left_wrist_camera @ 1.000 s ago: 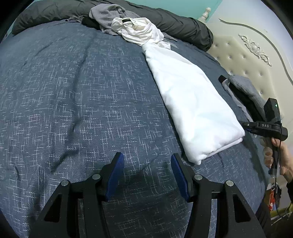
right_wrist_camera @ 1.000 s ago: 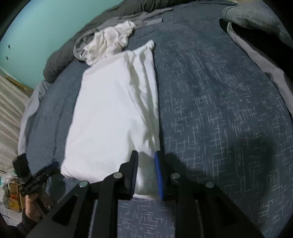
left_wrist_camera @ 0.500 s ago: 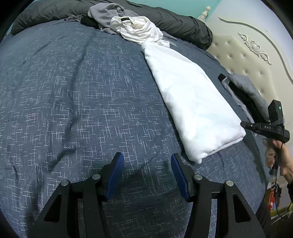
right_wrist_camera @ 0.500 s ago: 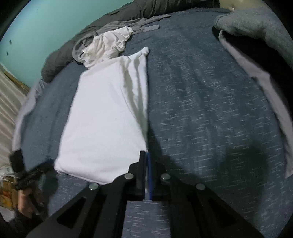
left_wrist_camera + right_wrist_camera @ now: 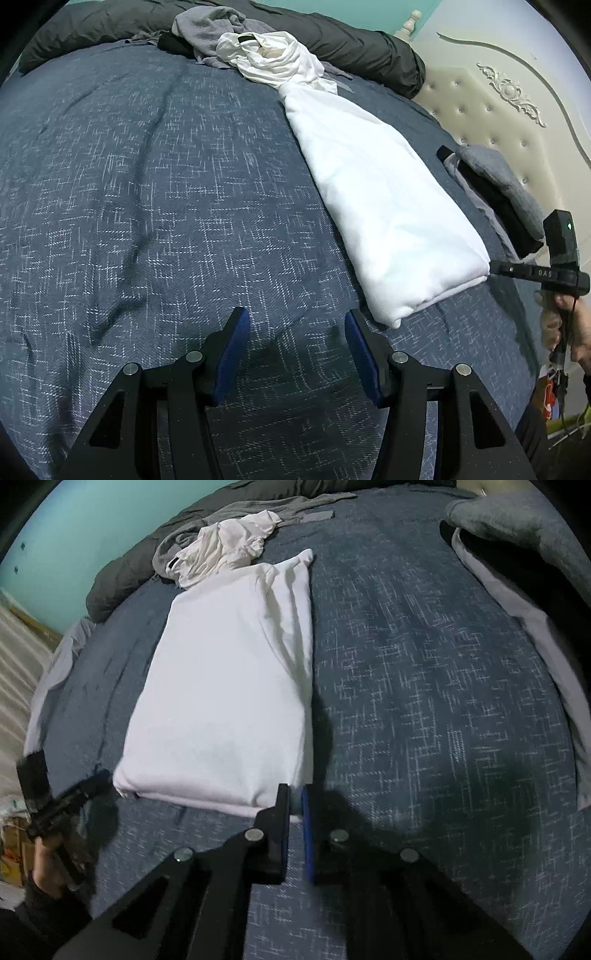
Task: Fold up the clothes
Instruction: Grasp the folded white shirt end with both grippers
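Observation:
A white garment (image 5: 388,206) lies folded into a long strip on the blue bedspread (image 5: 147,184). In the right wrist view, my right gripper (image 5: 294,790) is shut on the near right corner of this white garment (image 5: 229,686), with cloth pinched between the pads. The left wrist view shows the same gripper (image 5: 493,268) at that corner, held by a hand (image 5: 576,332). My left gripper (image 5: 295,315) hovers open over bare bedspread, just left of the garment's near end, holding nothing. It also shows at the left edge as the left gripper (image 5: 98,777).
A crumpled white garment (image 5: 273,55) and grey clothes (image 5: 207,29) are heaped at the far end against a dark duvet (image 5: 351,40). A stack of folded grey and black clothes (image 5: 495,184) lies by the cream headboard (image 5: 498,103). The bed's edge is near my right hand.
The right gripper's jaws closed on the white garment's near corner and shifted slightly with it. The left gripper stayed still and open.

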Available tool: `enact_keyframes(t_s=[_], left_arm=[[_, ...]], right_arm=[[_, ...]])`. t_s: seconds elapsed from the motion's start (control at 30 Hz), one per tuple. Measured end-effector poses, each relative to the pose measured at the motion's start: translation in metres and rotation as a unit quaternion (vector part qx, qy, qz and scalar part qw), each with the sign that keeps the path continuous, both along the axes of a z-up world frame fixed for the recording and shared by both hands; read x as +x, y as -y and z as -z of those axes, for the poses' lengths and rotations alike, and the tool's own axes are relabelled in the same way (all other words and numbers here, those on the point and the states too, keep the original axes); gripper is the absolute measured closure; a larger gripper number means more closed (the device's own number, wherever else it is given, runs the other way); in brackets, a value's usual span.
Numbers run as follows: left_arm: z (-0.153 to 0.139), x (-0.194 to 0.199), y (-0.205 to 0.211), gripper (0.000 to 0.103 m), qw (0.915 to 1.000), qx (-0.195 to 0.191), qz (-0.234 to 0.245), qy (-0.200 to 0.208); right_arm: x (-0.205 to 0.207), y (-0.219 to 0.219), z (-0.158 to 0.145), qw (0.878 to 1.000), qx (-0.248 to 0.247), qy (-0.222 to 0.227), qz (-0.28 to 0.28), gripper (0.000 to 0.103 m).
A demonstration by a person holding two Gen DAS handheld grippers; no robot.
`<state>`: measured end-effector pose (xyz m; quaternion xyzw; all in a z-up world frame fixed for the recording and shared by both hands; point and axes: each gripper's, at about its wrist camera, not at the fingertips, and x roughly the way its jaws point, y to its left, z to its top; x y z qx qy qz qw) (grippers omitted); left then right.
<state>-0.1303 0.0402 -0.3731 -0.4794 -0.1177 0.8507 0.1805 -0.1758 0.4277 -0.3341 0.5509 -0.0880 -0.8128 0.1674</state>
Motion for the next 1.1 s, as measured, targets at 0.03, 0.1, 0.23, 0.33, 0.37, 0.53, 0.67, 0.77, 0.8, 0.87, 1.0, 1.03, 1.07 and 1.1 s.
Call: enact_keyframes(t_s=[0.03,0.1,0.23,0.33,0.37,0.53,0.67,0.77,0.8,0.87,1.0,1.03,1.07,1.1], left_arm=[[0.000,0.000,0.000,0.045,1.0000,0.000,0.000,0.000],[0.002,-0.001,0.000,0.045,1.0000,0.000,0.000,0.002],[0.001,-0.002,-0.001,0.045,1.0000,-0.001,0.002,0.002],[0.000,-0.003,-0.002,0.045,1.0000,0.004,0.002,0.002],[-0.001,-0.004,-0.003,0.045,1.0000,0.007,0.004,0.004],[-0.004,-0.011,-0.009,0.045,0.9987,0.046,0.006,0.023],[-0.004,-0.022,-0.024,0.045,0.9966,0.067,0.009,0.048],[-0.002,-0.030,-0.036,0.043,0.9938,0.086,0.007,0.070],[-0.002,-0.032,-0.040,0.032,0.9930,0.090,0.006,0.077],[-0.002,-0.038,-0.047,0.024,0.9923,0.088,0.002,0.087],[-0.002,-0.044,-0.055,0.024,0.9922,0.077,-0.002,0.098],[0.001,-0.047,-0.058,0.024,0.9909,0.080,-0.003,0.109],[0.004,-0.048,-0.060,0.024,0.9897,0.083,-0.004,0.117],[0.007,-0.049,-0.062,0.024,0.9884,0.086,-0.006,0.125]], right_arm=[[0.001,-0.001,0.000,1.000,0.004,-0.004,-0.001,0.099],[0.001,-0.005,-0.001,1.000,0.007,-0.010,0.001,0.099],[-0.001,-0.008,0.001,1.000,0.017,-0.015,-0.007,0.100],[0.002,-0.008,0.003,1.000,0.019,-0.015,-0.011,0.099],[0.002,-0.009,0.004,1.000,0.011,-0.010,-0.010,0.099],[0.002,-0.013,0.007,1.000,-0.005,0.004,-0.008,0.098],[-0.001,-0.015,0.001,1.000,-0.006,0.004,-0.012,0.098],[-0.005,-0.017,-0.009,1.000,-0.013,-0.003,-0.007,0.091],[-0.007,-0.019,-0.012,1.000,-0.019,-0.004,-0.004,0.085],[-0.012,-0.022,-0.017,0.999,-0.038,-0.001,0.006,0.043],[-0.024,-0.016,-0.017,0.996,-0.084,0.016,0.013,0.037],[-0.028,-0.012,-0.013,0.997,-0.076,0.024,0.013,0.036],[-0.033,-0.008,-0.008,0.997,-0.069,0.032,0.012,0.036],[-0.036,-0.006,-0.004,0.997,-0.063,0.040,0.011,0.036]])
